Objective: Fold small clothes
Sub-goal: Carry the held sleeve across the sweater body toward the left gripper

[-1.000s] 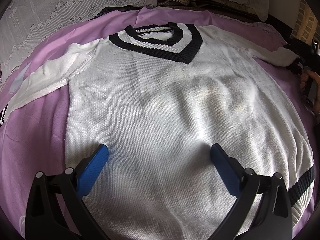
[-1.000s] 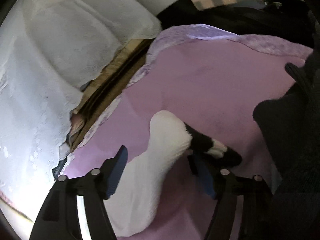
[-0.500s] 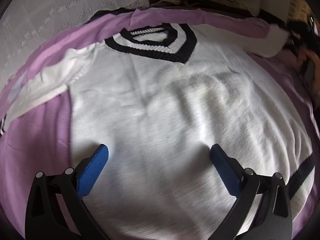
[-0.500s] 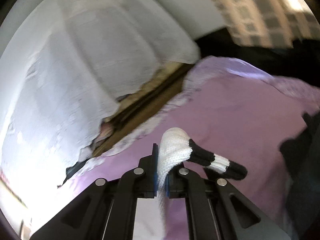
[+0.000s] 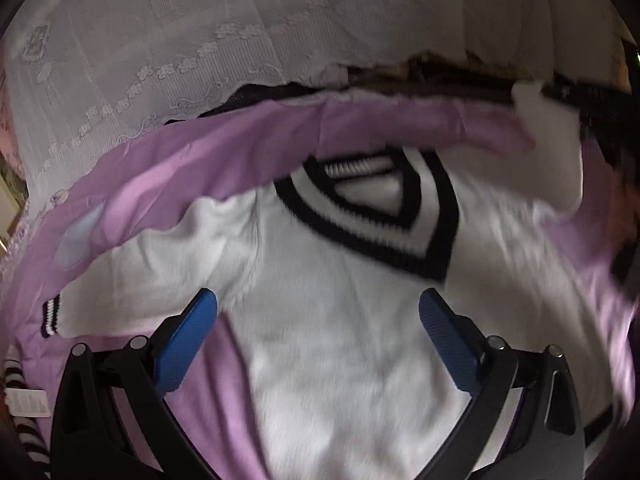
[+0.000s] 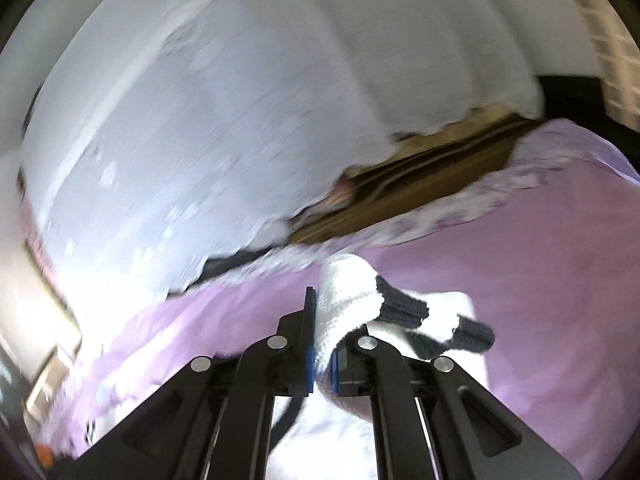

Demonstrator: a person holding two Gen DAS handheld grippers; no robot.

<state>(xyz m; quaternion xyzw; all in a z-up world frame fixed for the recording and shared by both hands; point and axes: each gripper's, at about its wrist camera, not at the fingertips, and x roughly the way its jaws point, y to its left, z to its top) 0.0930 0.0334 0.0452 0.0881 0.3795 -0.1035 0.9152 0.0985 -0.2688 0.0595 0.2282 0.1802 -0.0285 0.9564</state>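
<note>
A white knit sweater point(image 5: 340, 320) with a black-striped V collar point(image 5: 384, 216) lies face up on a purple sheet point(image 5: 224, 160). My left gripper point(image 5: 318, 308) hovers open above the sweater's chest, nothing between its blue pads. Its left sleeve ends in a striped cuff point(image 5: 51, 316) at the left edge. My right gripper point(image 6: 322, 344) is shut on the other sleeve point(image 6: 344, 292), lifted off the sheet, whose black-and-white cuff point(image 6: 440, 320) droops to the right of the fingers. In the left wrist view that raised sleeve point(image 5: 548, 132) shows blurred at the upper right.
White lace fabric point(image 5: 200, 40) covers the area behind the purple sheet. A brown wooden edge point(image 6: 420, 172) shows between the lace and the sheet. A black-and-white striped garment with a label point(image 5: 24, 400) lies at the lower left.
My right gripper shut on the sleeve near its cuff, then lifted and rolled with it. The left gripper rose and tilted up, staying open, so the collar now sits lower in its view.
</note>
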